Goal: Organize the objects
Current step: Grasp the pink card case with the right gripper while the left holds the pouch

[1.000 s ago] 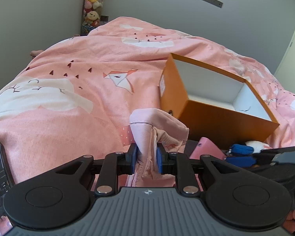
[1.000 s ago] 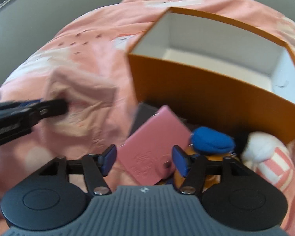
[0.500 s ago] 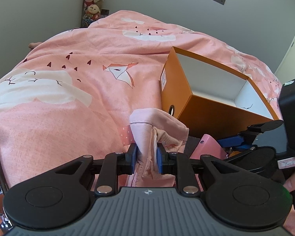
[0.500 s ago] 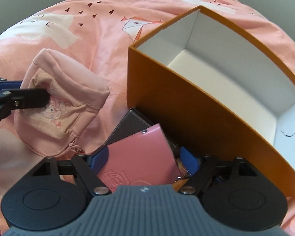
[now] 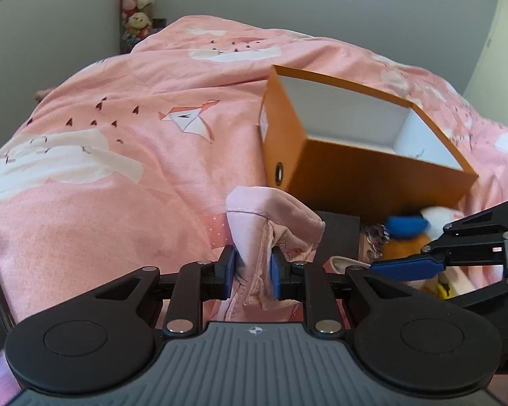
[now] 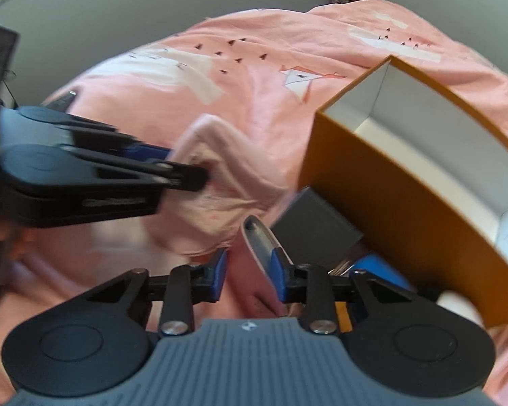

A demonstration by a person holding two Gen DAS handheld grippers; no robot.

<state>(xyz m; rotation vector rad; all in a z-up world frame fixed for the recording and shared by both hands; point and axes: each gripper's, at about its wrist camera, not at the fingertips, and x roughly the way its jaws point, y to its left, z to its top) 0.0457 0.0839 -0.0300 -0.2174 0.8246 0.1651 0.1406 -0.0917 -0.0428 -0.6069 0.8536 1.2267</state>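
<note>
Two grippers work over a big pink bedspread (image 5: 125,155) that fills most of both views. On it, right of the middle in the left wrist view, stands the orange box (image 5: 372,172), open at the top. Its white inside shows no object, though the near wall hides part of the floor.

Next in size is the pink cloth pouch (image 5: 274,223), low in the middle of the left wrist view. The left gripper (image 5: 252,272) is clamped fully on it, and the cloth bunches up between the blue pads. The box lies up and to the right of these fingers.

A dark flat case (image 6: 316,225) lies against the near wall of the box. Just right of it in the left wrist view sits a plush toy (image 5: 406,233) with a blue cap.

Smallest is the pink wallet (image 6: 257,237), low in the middle of the right wrist view. It stands on edge between the jaws of the right gripper (image 6: 249,270), with its long axis pointing away from the camera. These jaws are closing; the right pad seems to touch the wallet and the left pad stands just beside it, so the grip looks not yet complete.

The right gripper is the nearer one to the box, whose open top lies up and to the right of the wallet. The coming move is probably a lift over the near wall.
</note>
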